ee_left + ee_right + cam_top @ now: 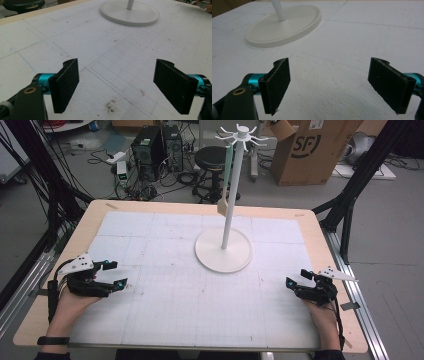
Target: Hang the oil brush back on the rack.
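A white stand with a round base and a spoked hook crown rises at the middle back of the table. From one hook hangs a pale green strip with a tan tag. My left gripper rests open near the left edge, nothing between its jaws. My right gripper lies open near the right edge, also holding nothing. The base appears ahead in the left gripper view and the right gripper view. Both pairs of black pads stand wide apart over the white mat.
A white gridded mat covers the wooden table. Beyond the far edge stand a black stool, computer towers and a cardboard box. Black frame legs flank the table. Small dirt marks dot the mat.
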The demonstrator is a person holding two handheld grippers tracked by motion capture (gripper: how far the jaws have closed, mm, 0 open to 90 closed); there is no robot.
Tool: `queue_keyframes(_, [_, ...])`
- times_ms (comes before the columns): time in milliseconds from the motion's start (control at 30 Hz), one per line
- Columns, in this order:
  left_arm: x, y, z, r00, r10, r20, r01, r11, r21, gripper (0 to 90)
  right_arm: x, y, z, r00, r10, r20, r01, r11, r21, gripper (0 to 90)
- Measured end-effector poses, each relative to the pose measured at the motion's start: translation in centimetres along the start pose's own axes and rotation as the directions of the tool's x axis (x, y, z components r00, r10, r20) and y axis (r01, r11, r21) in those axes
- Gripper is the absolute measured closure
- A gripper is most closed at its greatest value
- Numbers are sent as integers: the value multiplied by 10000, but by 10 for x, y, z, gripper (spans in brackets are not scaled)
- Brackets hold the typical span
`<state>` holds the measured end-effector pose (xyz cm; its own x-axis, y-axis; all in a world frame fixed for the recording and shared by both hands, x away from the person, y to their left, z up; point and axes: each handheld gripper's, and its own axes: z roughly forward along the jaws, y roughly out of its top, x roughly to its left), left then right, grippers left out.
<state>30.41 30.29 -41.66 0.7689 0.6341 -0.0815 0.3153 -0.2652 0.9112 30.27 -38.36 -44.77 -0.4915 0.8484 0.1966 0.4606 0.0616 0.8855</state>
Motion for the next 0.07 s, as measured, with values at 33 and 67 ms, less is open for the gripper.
queue_keyframes(33, [0,-1,0,10000,-26,-27,26,10000,-26,213,0,0,0,10000,-7,1,7,10000,-4,172])
queue_keyframes(67, [1,-3,0,10000,-28,-57,28,10000,14,213,0,0,0,10000,16,0,-16,10000,-11,172])
